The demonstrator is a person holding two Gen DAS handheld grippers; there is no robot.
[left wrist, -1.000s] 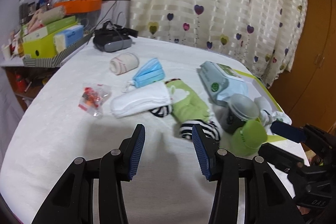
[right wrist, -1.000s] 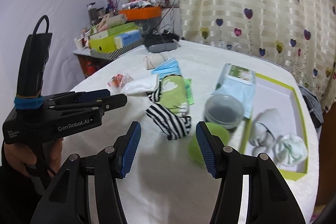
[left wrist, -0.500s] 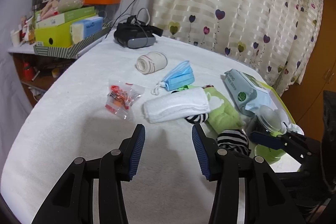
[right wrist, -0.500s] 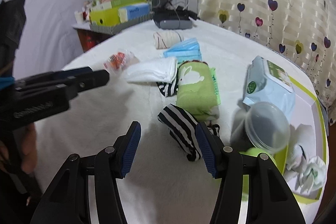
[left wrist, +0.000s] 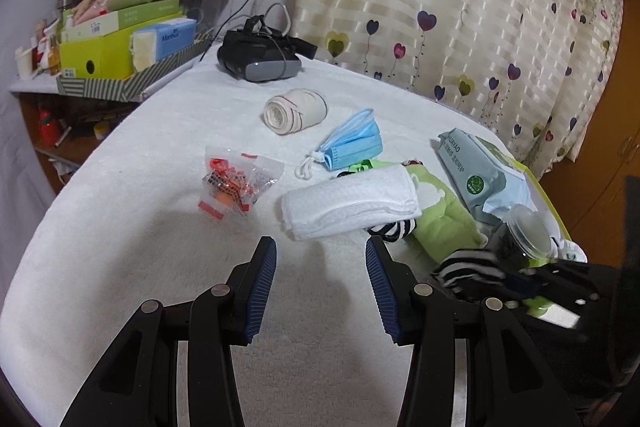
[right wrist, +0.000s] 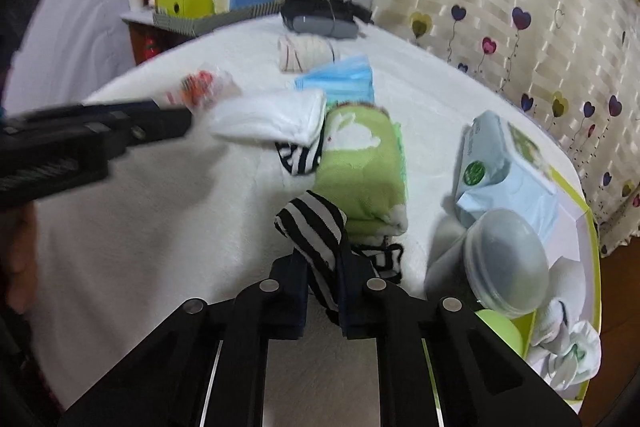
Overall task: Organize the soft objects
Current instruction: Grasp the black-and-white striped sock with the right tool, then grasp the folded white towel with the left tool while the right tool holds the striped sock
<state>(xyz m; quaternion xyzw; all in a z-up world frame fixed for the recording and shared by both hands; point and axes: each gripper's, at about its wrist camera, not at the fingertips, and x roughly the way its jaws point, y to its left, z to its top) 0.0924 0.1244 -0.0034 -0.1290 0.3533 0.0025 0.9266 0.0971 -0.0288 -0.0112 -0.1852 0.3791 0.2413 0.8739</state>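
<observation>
A black-and-white striped sock (right wrist: pixel 312 223) sticks up between the jaws of my right gripper (right wrist: pixel 322 259), which are closing with the pads pressed on it. It hangs just in front of a green rabbit-print cloth (right wrist: pixel 360 167). A second striped sock (right wrist: pixel 300 155) peeks from under a folded white towel (left wrist: pixel 352 203). My left gripper (left wrist: pixel 320 251) stands open over the white cover, just short of that towel, with nothing between its pads. In the left wrist view the right gripper (left wrist: pixel 516 281) and the striped sock (left wrist: pixel 468 267) show at the lower right.
A green-rimmed tray (right wrist: pixel 588 227) at the right holds white socks (right wrist: pixel 572 347). Beside it stand a lidded jar (right wrist: pixel 504 267) and a wipes pack (right wrist: pixel 504 179). Farther back lie a blue mask (left wrist: pixel 352 143), a bandage roll (left wrist: pixel 296 111), a plastic packet (left wrist: pixel 236 183) and a headset (left wrist: pixel 260 59).
My right gripper came down and forward over the striped sock and closed on it. The left gripper drifted left, toward the white towel, and stayed open.
</observation>
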